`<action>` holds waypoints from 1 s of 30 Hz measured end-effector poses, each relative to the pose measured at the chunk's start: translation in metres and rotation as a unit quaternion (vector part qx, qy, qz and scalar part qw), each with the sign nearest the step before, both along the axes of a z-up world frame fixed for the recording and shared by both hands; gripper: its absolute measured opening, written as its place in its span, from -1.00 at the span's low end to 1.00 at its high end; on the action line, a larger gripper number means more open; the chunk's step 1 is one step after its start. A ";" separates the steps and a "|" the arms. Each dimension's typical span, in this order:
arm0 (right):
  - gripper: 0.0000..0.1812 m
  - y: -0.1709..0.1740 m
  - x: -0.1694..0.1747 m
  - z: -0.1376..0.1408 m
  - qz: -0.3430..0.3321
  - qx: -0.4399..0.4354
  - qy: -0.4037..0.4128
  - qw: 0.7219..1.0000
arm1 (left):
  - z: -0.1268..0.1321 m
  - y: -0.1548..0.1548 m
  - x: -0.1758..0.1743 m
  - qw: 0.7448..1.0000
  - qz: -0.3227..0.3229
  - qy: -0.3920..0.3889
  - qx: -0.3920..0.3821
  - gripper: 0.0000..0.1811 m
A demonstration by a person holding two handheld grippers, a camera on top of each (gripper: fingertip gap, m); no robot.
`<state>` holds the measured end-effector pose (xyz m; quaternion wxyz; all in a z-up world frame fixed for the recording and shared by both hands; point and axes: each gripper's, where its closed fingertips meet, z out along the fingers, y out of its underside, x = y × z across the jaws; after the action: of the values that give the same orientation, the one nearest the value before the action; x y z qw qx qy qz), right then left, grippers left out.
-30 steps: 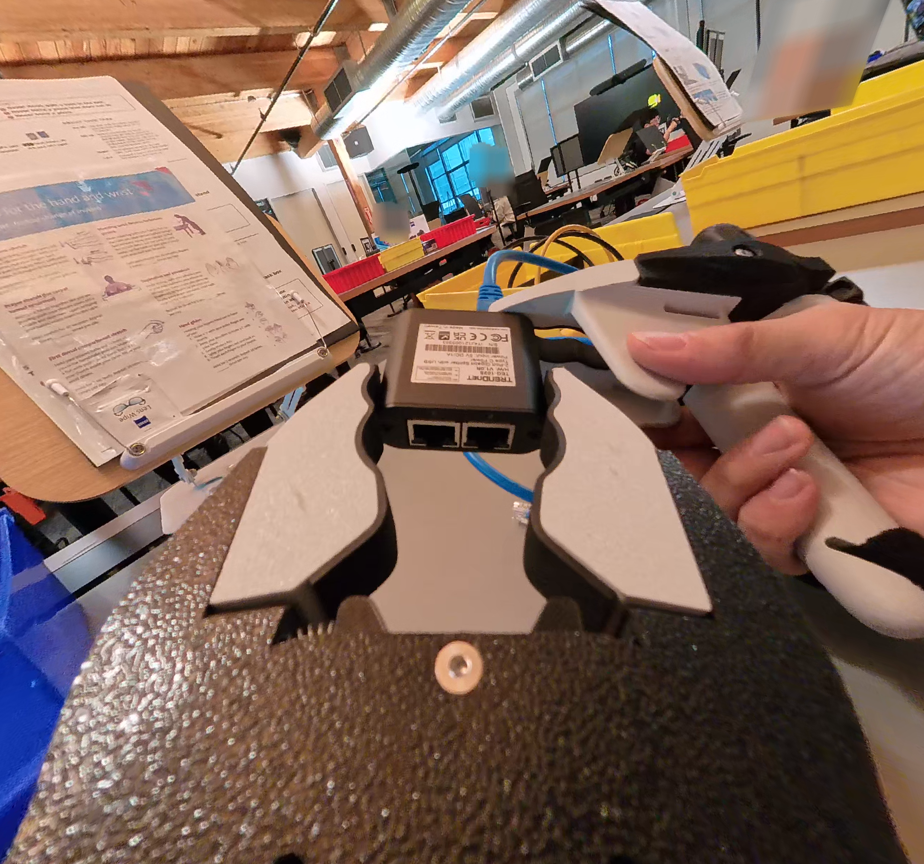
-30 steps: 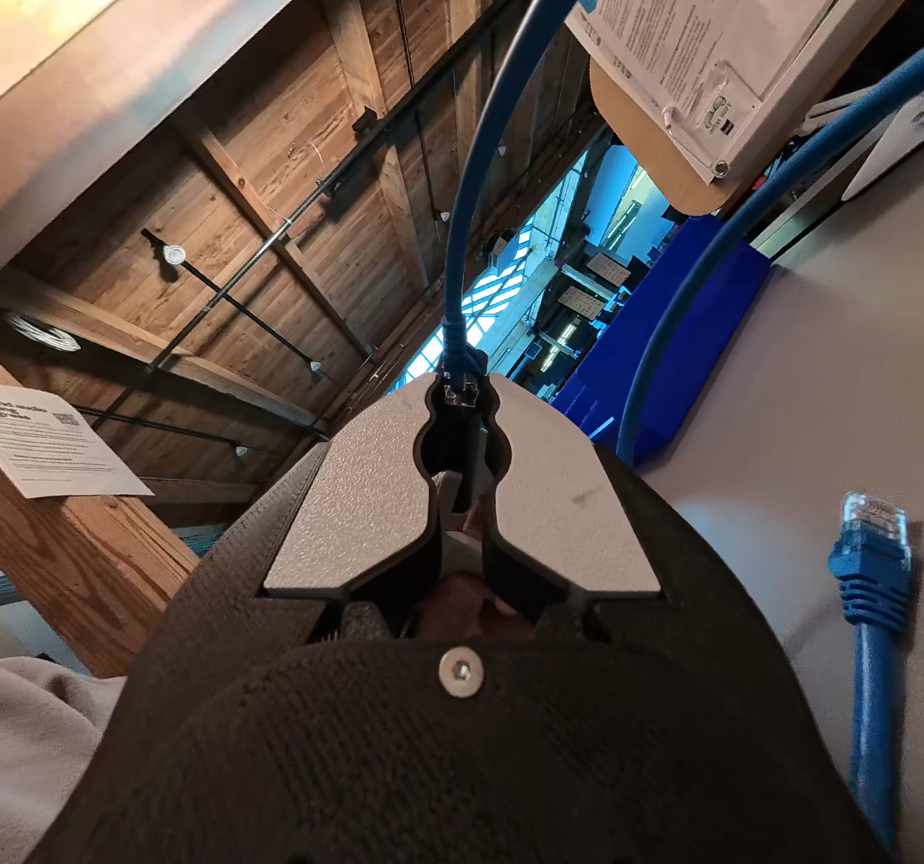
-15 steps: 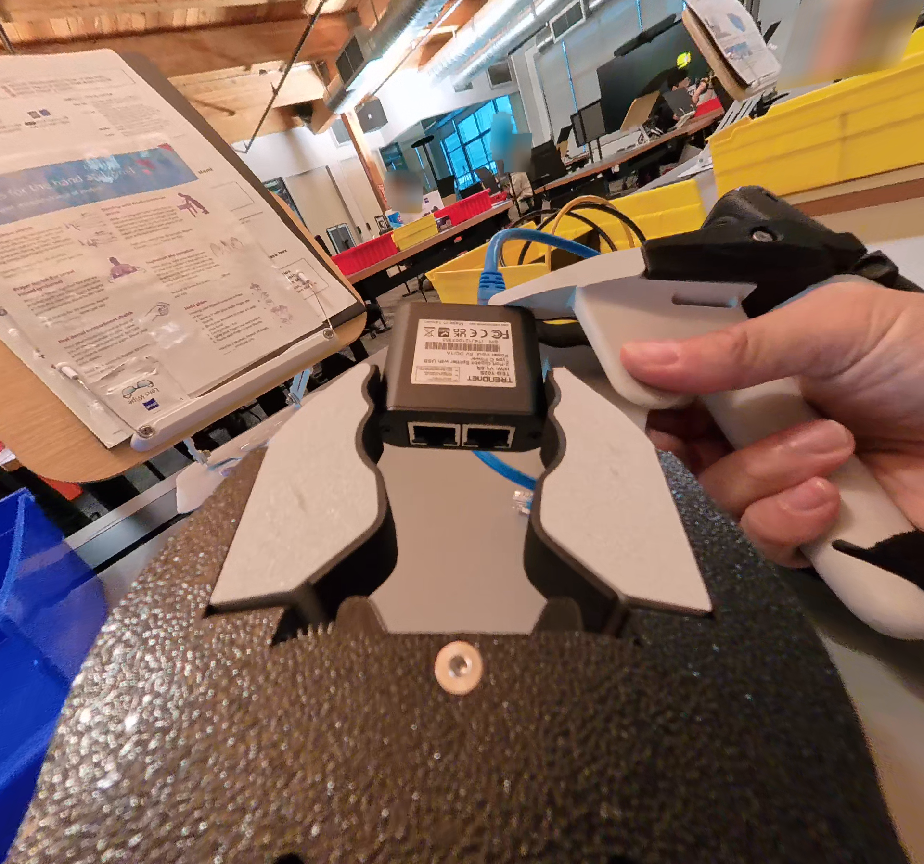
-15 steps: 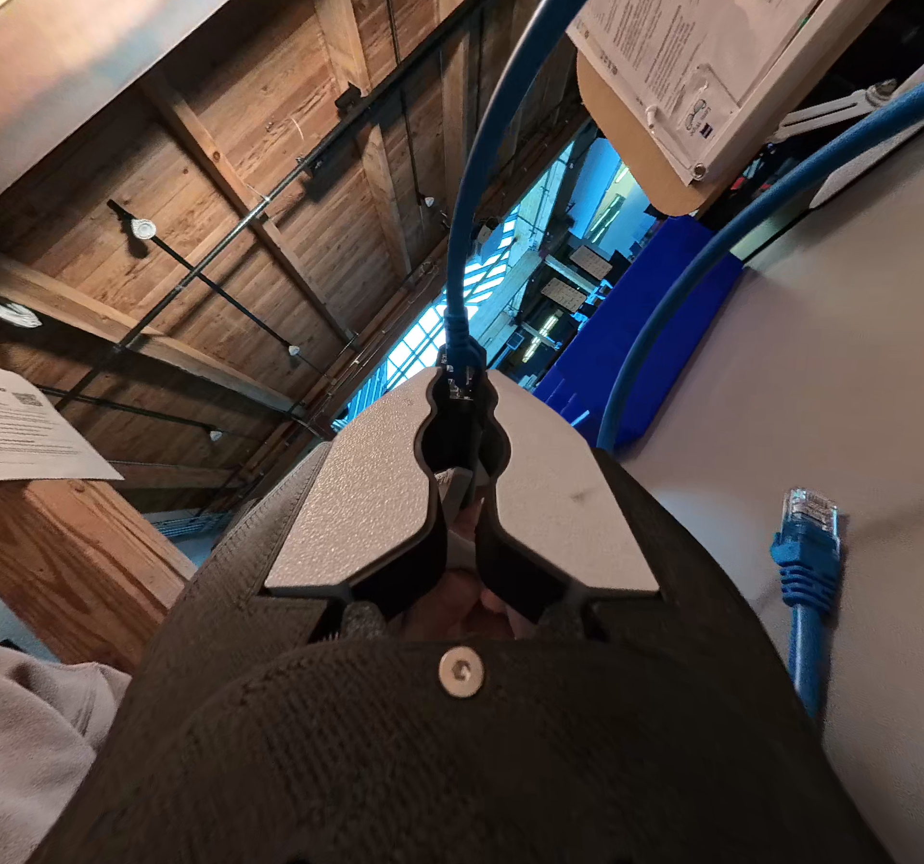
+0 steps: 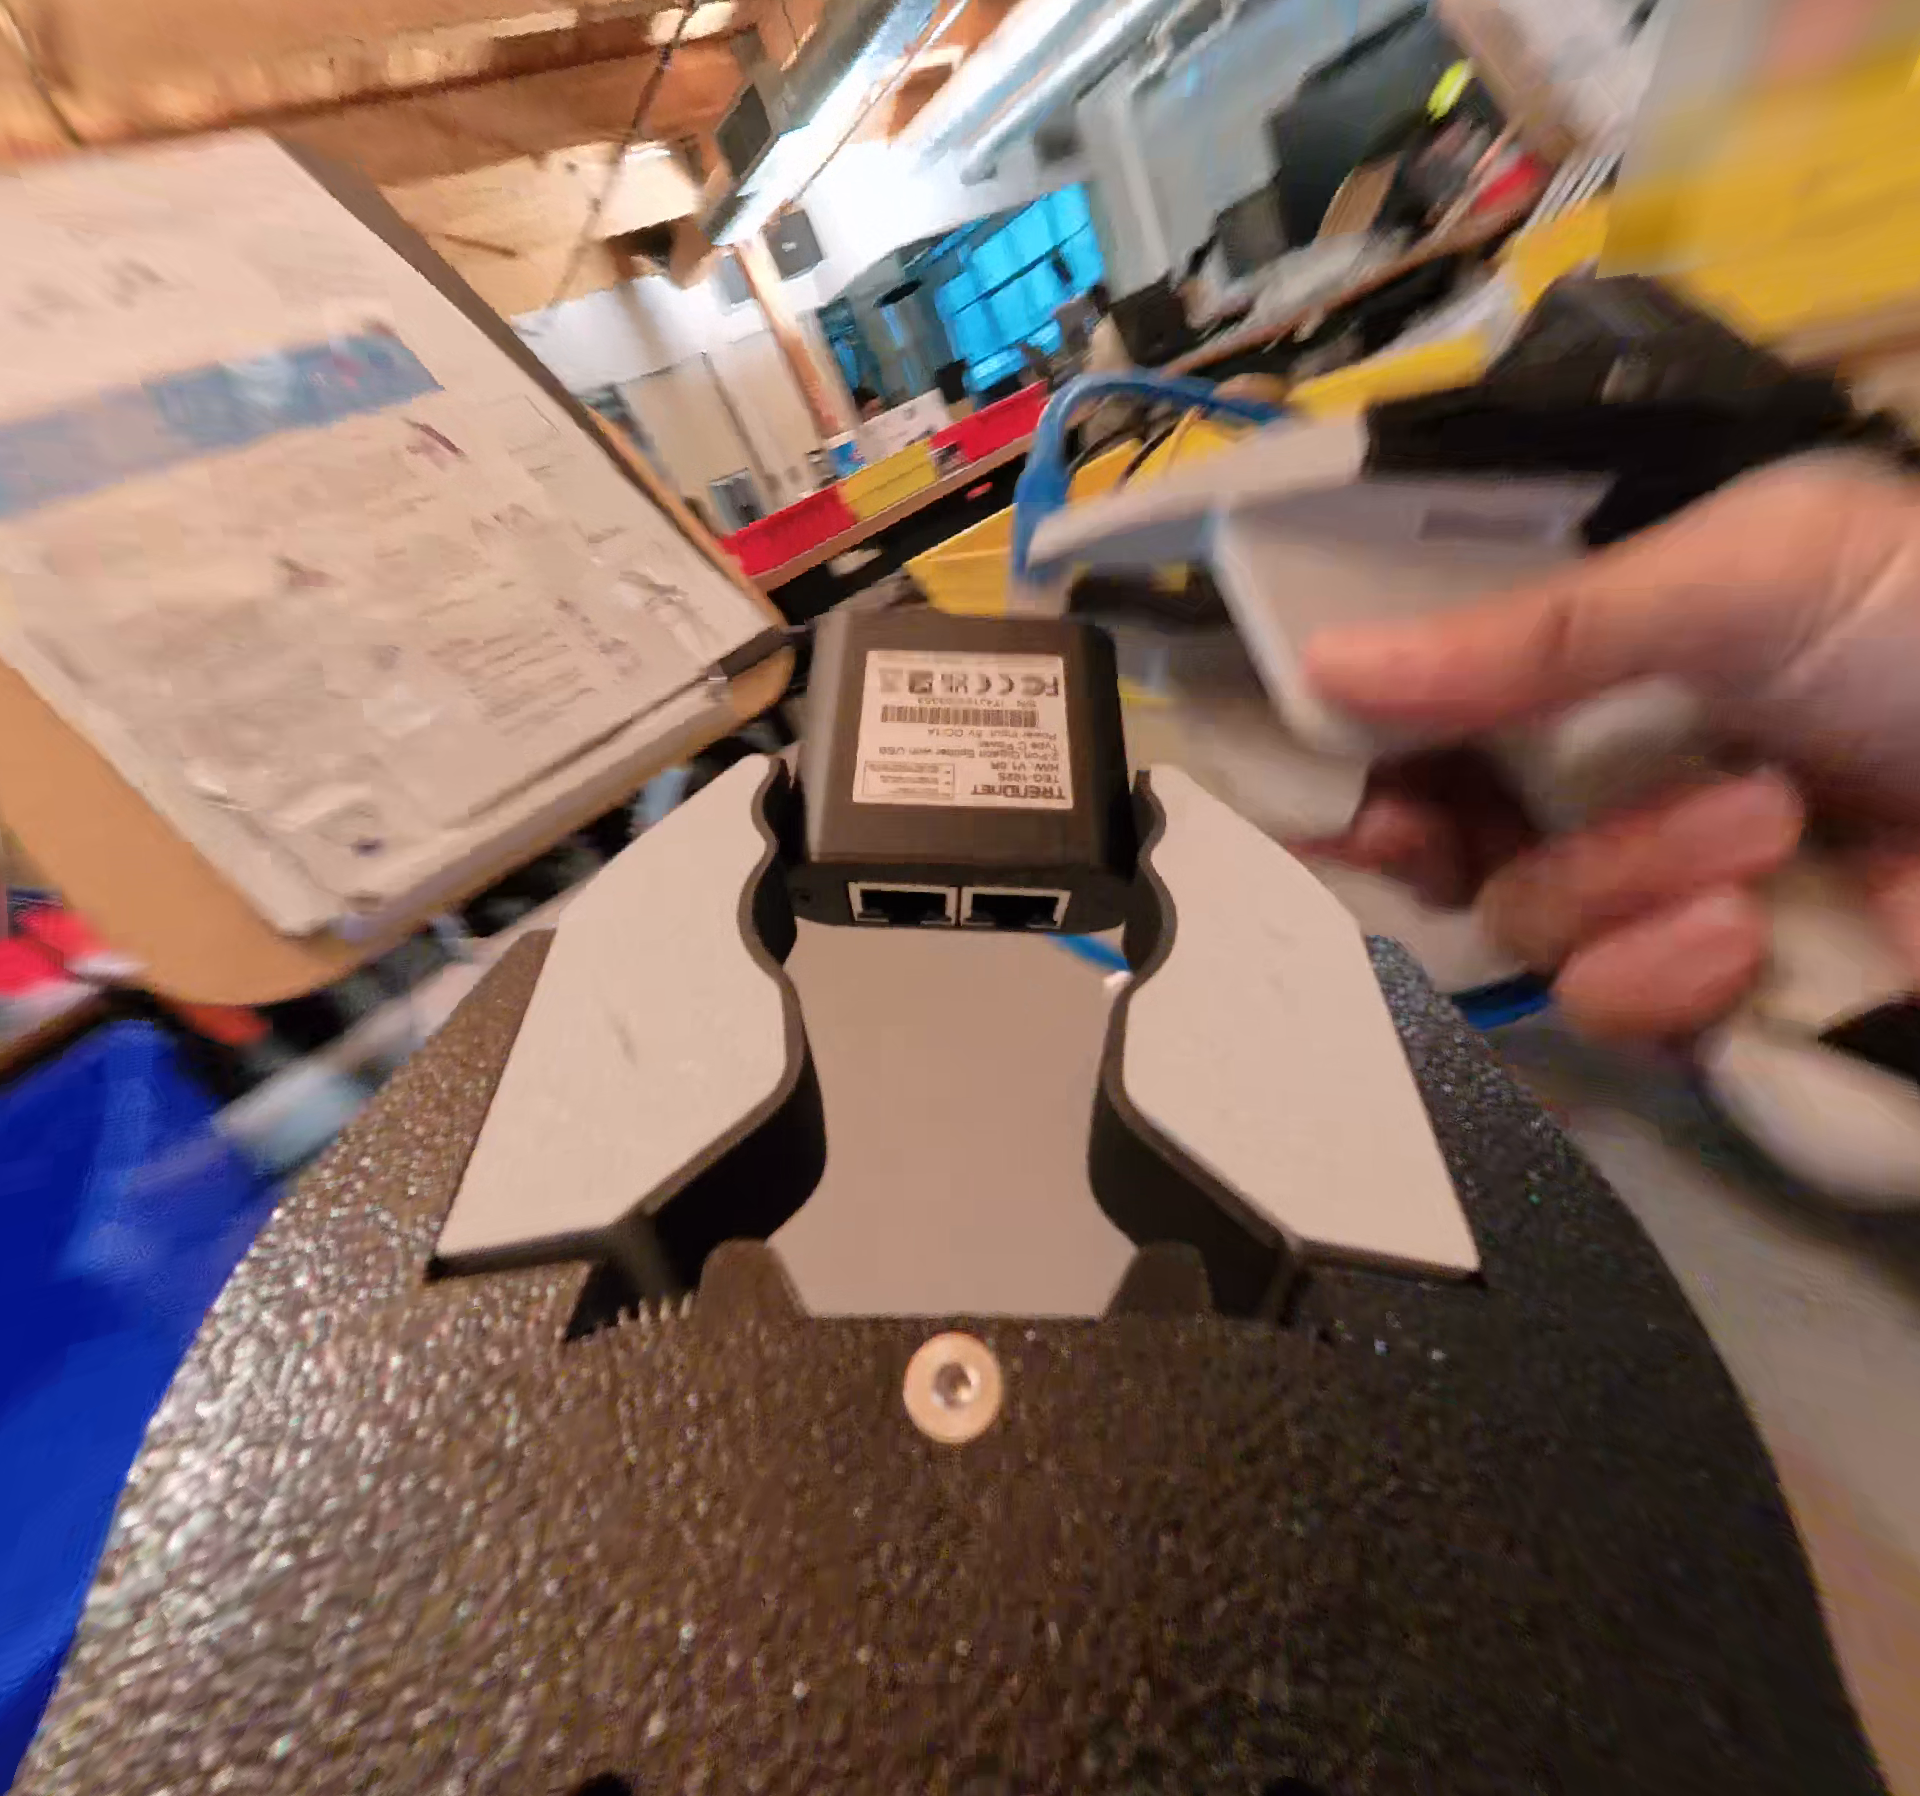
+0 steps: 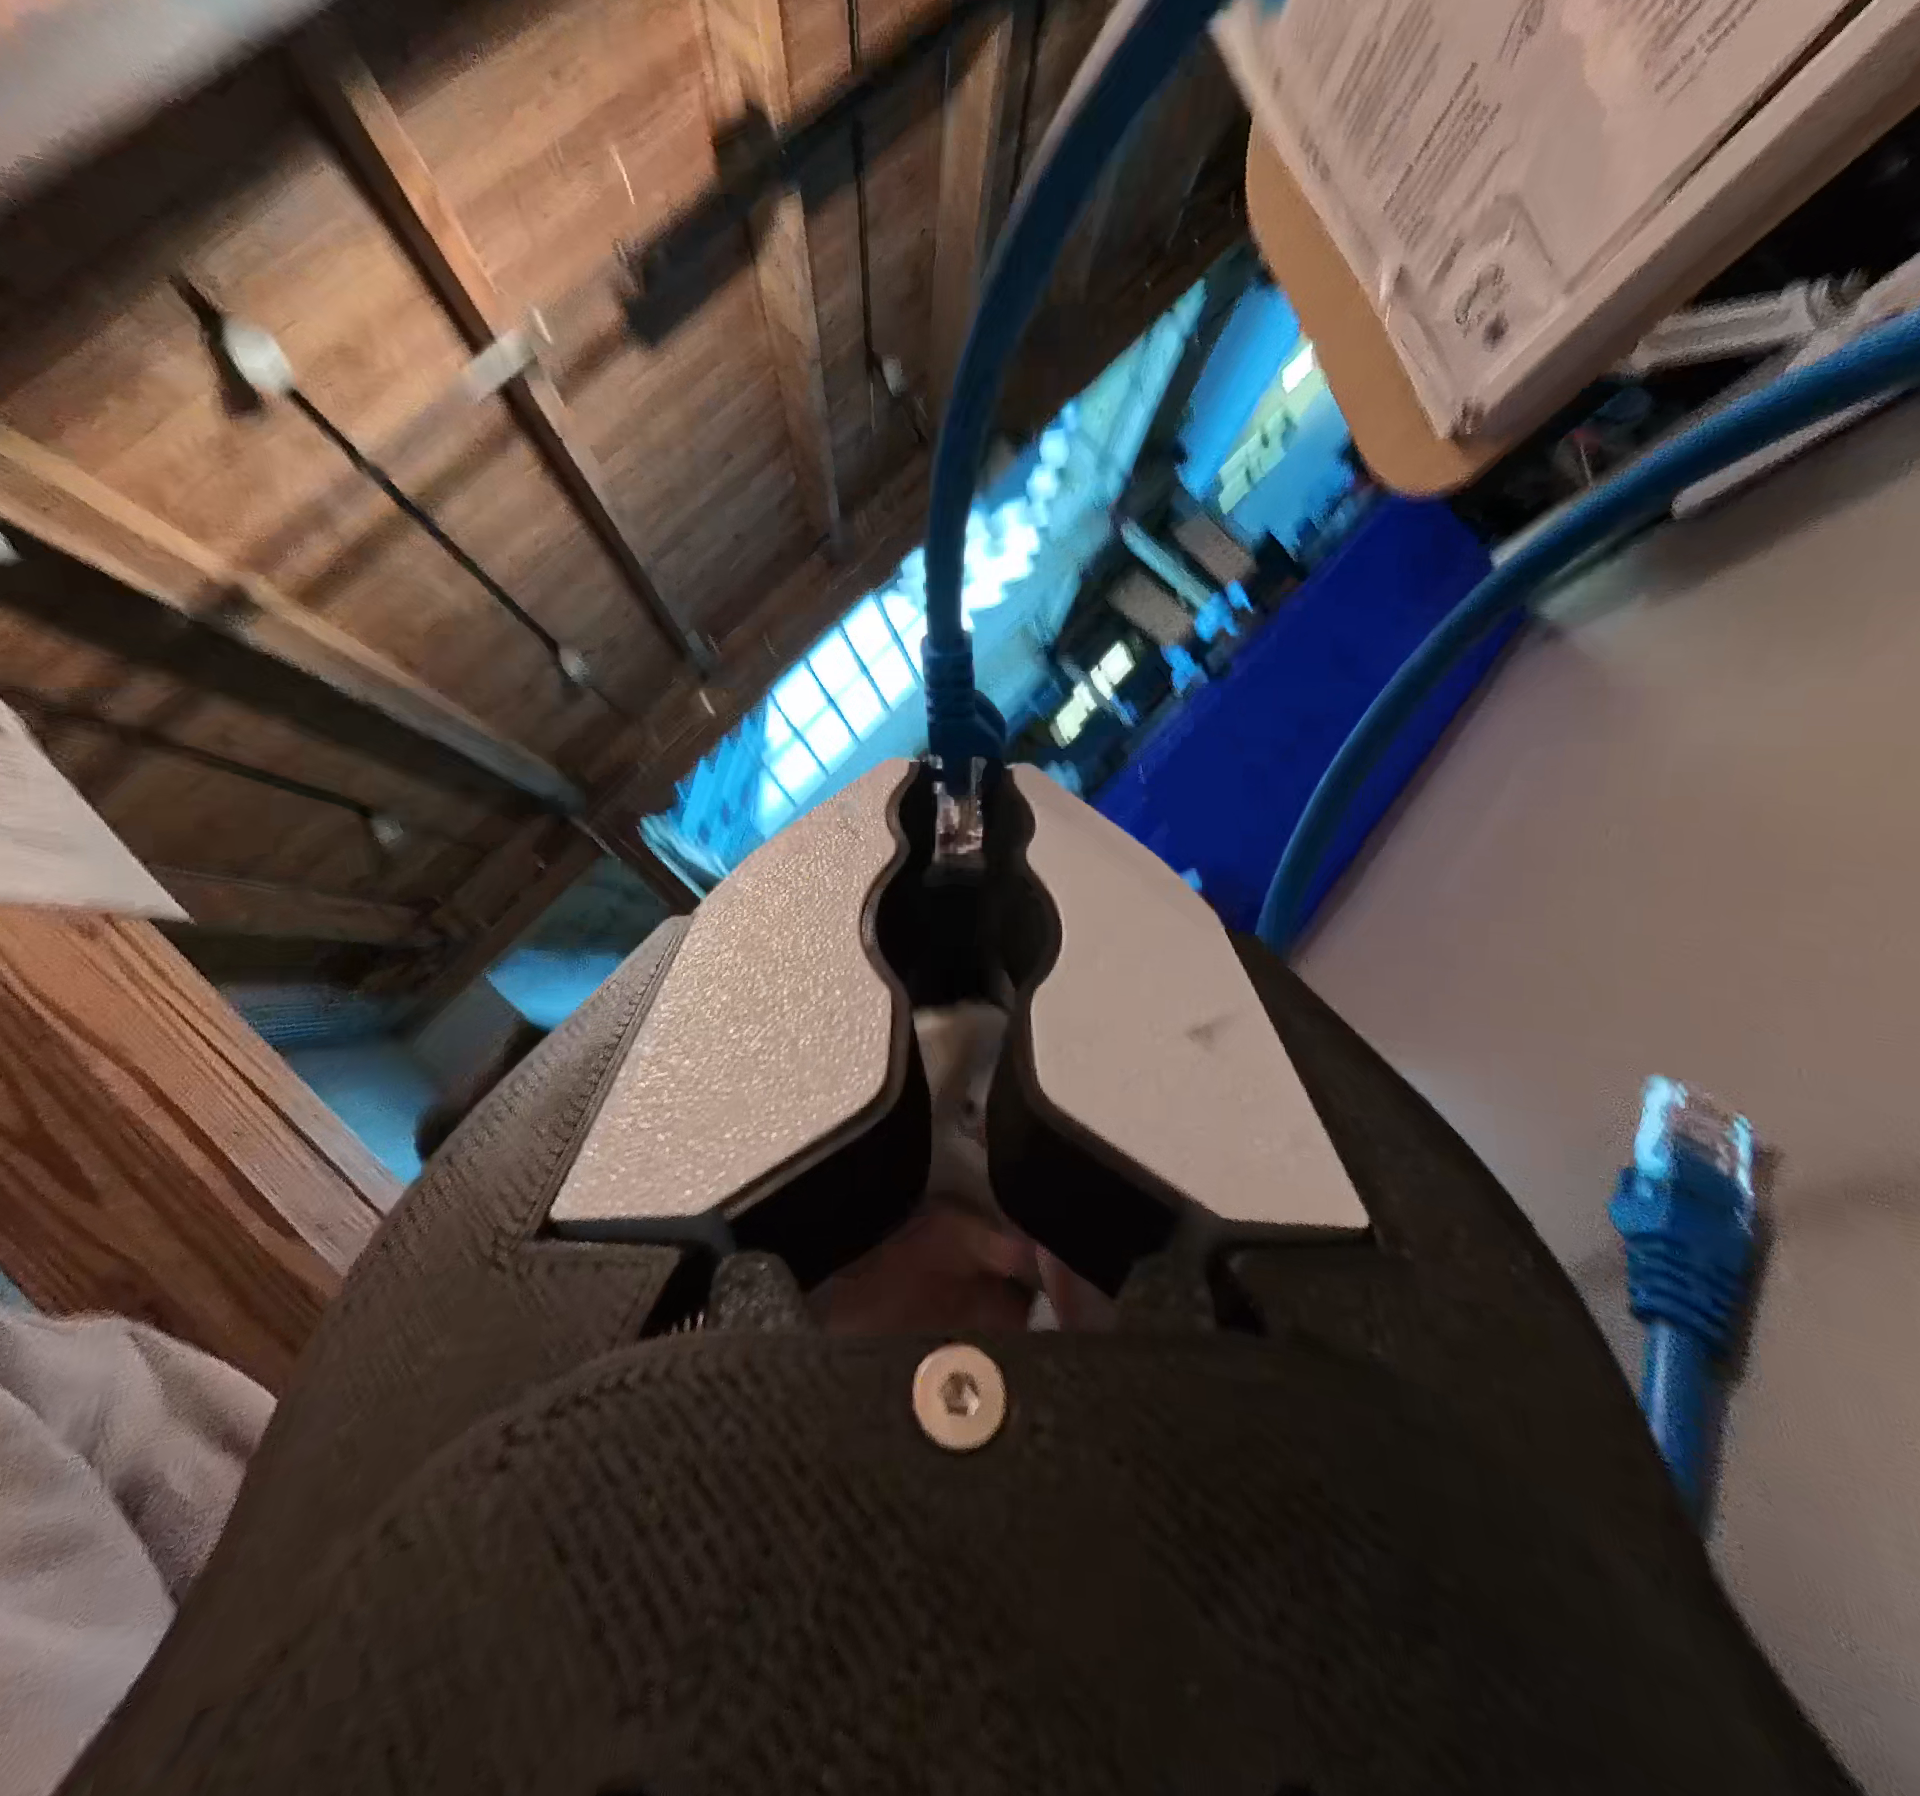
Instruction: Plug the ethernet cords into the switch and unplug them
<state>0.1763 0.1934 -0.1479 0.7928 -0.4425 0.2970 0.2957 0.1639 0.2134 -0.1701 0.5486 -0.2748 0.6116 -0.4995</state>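
Observation:
My left gripper [image 5: 961, 790] is shut on the black switch [image 5: 966, 707] and holds it up off the table. Its two ports face the camera and are empty. My right gripper [image 6: 961, 790] is shut on the clear plug [image 6: 958, 816] of a blue ethernet cord [image 6: 951, 593], which arcs up and away. In the left wrist view the right gripper [image 5: 1049, 536], held by a hand [image 5: 1662, 666], is just behind and right of the switch, blurred. A second blue cord's plug [image 6: 1688, 1185] lies loose on the grey table [image 6: 1610, 915].
A tilted board with a laminated sheet [image 5: 312, 551] stands at the left, and shows in the right wrist view [image 6: 1558, 136]. A blue bin [image 6: 1299, 707] sits beyond the table edge. Yellow bins [image 5: 1766, 219] and red bins [image 5: 810, 520] stand farther back. The grippers are tip to tip, or close to it.
Both views are now blurred by motion. The board has shifted right behind the switch. The right gripper stays close behind the switch, slightly higher. Both holds are unchanged.

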 end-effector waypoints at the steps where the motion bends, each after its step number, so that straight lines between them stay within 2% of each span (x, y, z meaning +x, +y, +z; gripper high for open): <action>1: -0.88 -0.013 0.011 0.006 -0.013 0.035 0.023 0.999 | -0.001 0.008 0.000 0.999 0.029 -0.001 0.024 -0.33; 4: -0.88 -0.028 0.027 0.001 -0.041 -0.028 -0.028 0.998 | 0.007 0.016 -0.001 0.998 0.002 0.005 -0.070 -0.33; 5: -0.88 -0.029 0.024 0.003 -0.032 -0.033 -0.037 0.998 | 0.008 0.014 -0.001 0.998 -0.005 0.004 -0.065 -0.33; 7: -0.88 -0.027 0.020 0.000 -0.031 -0.100 -0.087 0.991 | 0.009 0.011 -0.001 0.997 -0.025 0.011 -0.071 -0.33; 10: -0.88 -0.040 0.020 0.014 -0.017 -0.147 -0.127 0.981 | 0.005 0.022 -0.003 0.995 -0.022 0.015 -0.096 -0.33; 13: -0.88 -0.059 0.027 0.027 -0.006 -0.234 -0.191 0.953 | 0.003 0.032 -0.002 0.994 -0.019 0.019 -0.108 -0.33; 19: -0.88 -0.103 0.073 0.056 0.008 -0.358 -0.261 0.896 | 0.002 0.028 -0.002 0.995 -0.024 0.021 -0.095 -0.33; 23: -0.87 -0.132 0.126 0.056 0.006 -0.419 -0.259 0.870 | 0.000 0.021 -0.002 0.996 -0.031 0.024 -0.079 -0.33; 25: -0.87 -0.140 0.154 0.049 0.013 -0.429 -0.239 0.871 | -0.001 0.019 -0.002 0.996 -0.034 0.025 -0.076 -0.33; 28: -0.87 -0.150 0.198 0.018 0.020 -0.462 -0.179 0.868 | -0.001 0.017 -0.002 0.996 -0.037 0.026 -0.076 -0.33; 30: -0.87 -0.149 0.214 -0.005 0.044 -0.463 -0.120 0.877 | -0.002 0.016 -0.002 0.996 -0.037 0.026 -0.072 -0.33</action>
<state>0.3898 0.0445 -0.1529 0.5135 -0.8036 0.2824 0.1038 0.1616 0.2290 -0.1716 0.4924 -0.3033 0.5979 -0.5551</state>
